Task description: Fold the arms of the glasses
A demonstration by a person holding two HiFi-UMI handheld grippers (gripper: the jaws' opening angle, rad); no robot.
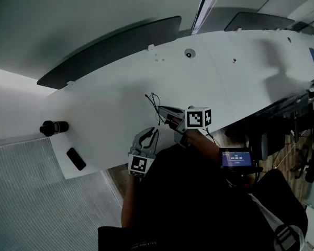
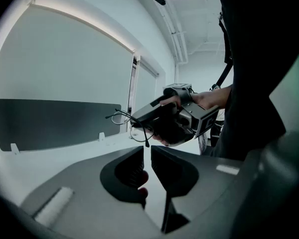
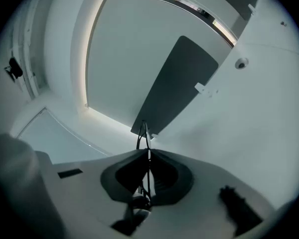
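At left, the left gripper (image 1: 153, 132) hung by the worktop (image 1: 240, 67) edge, its fingers (image 2: 132, 168) a narrow gap apart and empty, while the glasses (image 1: 155, 104), raised beside it, sat pinched in the right gripper (image 1: 170, 120), one arm apparently splayed, so we judged the folding unfinished.

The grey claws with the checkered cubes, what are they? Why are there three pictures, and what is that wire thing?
They are grippers: pinching tools that a person holds, one in each hand. The head view comes from a camera on the person's head and looks down at a white table. The other two pictures come from a camera riding on each gripper. The right gripper is pinched shut on thin wire glasses. The left gripper has its jaws slightly apart, with nothing between them. A flat dark thing lies on the table's left end.
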